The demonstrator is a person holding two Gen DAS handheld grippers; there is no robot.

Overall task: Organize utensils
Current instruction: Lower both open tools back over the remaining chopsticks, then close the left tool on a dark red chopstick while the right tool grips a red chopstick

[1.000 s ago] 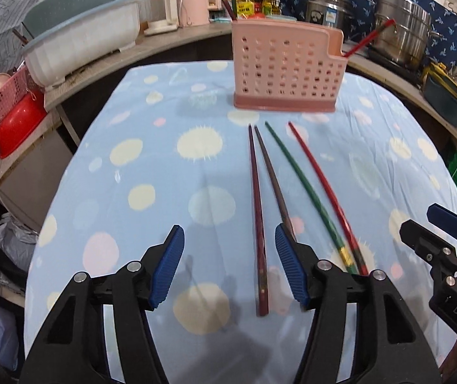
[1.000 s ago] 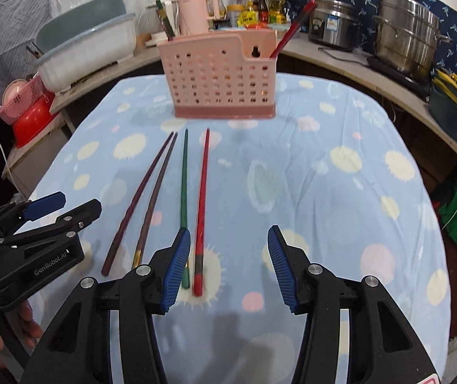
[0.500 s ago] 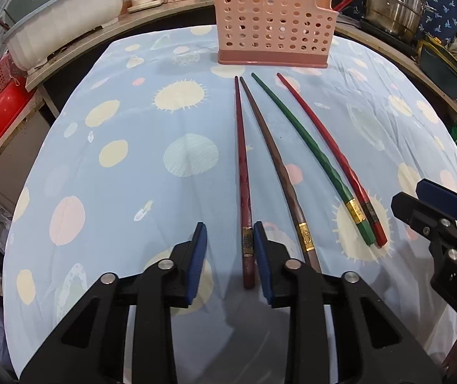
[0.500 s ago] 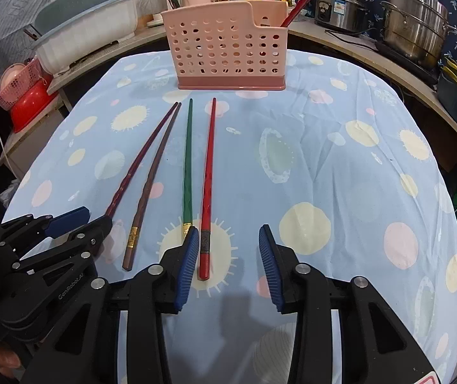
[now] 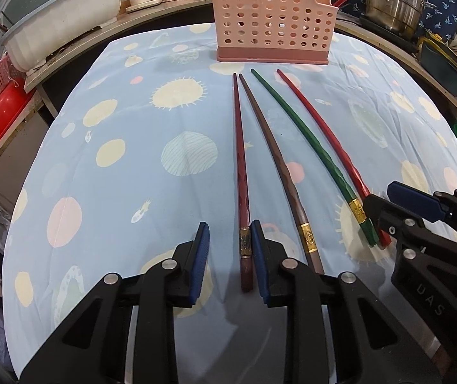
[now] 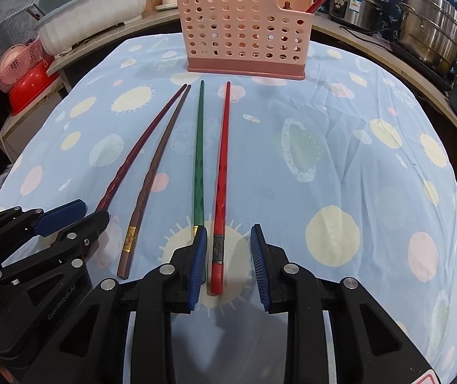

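Chopsticks lie side by side on my table [image 5: 107, 172], four of them, each with its long axis running from the bottom of the frame up toward the pink holder [image 5: 273, 22] at top centre, thin tips nearest the holder and thick banded ends nearest me.

My left hand-held gripper [image 5: 230, 256] straddles the butt of the maroon chopstick [image 5: 242, 172], the leftmost of the four. Its jaws have just been closing and now stand narrow; the right pad looks to touch the stick while a gap remains on the left, so I judge it not yet pinched.

My right hand-held gripper [image 6: 228, 256] does the same at the butt of the red chopstick [image 6: 222, 166], the rightmost one. Its jaws have also just been closing, with the stick between them, nearer the left pad and clear of the right.

Between the two lie the brown chopstick [image 5: 279, 172] and the green chopstick [image 6: 199, 160], untouched; the green one's end sits just beside my right gripper's left pad.

Each stick points straight ahead along my fingers, so I reckon the grip will land across its width.
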